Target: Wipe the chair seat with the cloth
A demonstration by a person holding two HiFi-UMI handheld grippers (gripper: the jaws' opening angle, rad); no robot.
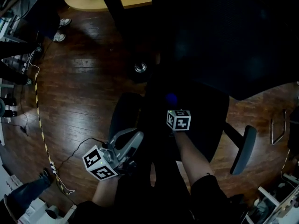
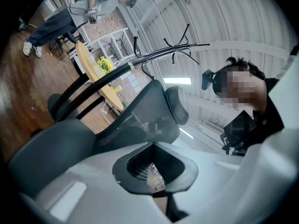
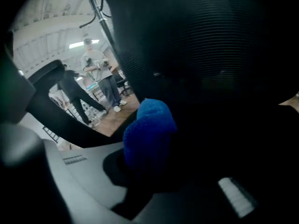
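Right gripper (image 1: pixel 173 105) is clamping the blue cloth (image 3: pixel 149 129), seemingly wiping the chair seat (image 1: pixel 208 120); left gripper (image 1: pixel 133 141) is idling closed and empty. The next stroke is calling for steady pressure.

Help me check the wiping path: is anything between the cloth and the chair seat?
Nothing visible. The right gripper holds the blue cloth over the dark chair seat, and no object shows between them.
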